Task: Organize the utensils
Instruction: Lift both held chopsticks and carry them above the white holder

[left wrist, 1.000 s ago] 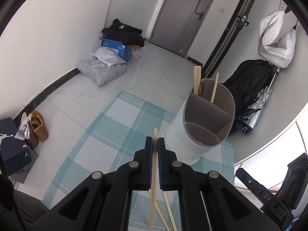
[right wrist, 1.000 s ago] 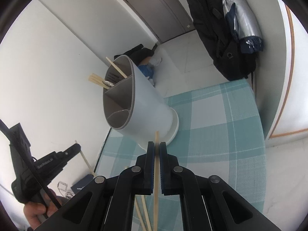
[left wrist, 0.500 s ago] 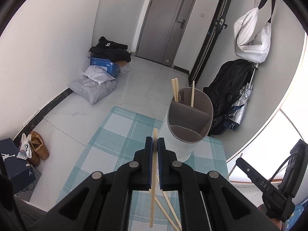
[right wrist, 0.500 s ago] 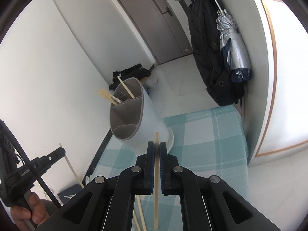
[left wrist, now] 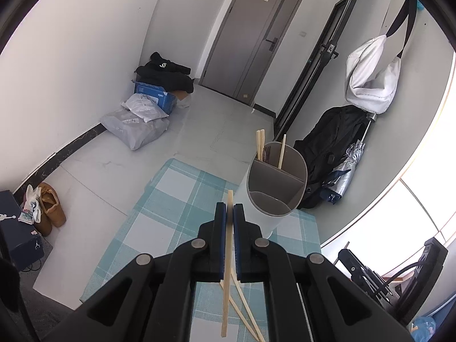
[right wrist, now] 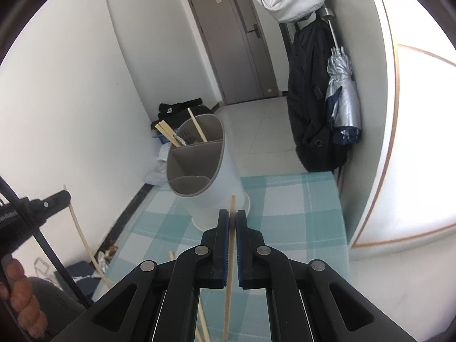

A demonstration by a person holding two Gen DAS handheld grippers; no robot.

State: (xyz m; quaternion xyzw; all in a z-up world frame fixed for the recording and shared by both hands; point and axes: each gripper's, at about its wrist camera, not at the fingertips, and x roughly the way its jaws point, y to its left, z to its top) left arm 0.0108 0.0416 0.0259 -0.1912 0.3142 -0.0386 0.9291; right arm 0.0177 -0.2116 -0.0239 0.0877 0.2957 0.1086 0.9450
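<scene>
We held one chopstick [left wrist: 227,270] clamped in our left gripper [left wrist: 230,213] and another chopstick [right wrist: 229,262] clamped in our right gripper [right wrist: 232,219], each pale wooden stick lying lengthwise between the fingers. The utensil holder [right wrist: 205,171] stood ahead on the checked counter [right wrist: 299,213], open top tilted toward us, seemingly nearer our left.

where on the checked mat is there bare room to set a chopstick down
Free: the teal checked mat left of the white divided utensil holder, and its right side towards the wall. Crowded: the near edge, where loose wooden chopsticks lie.
</scene>
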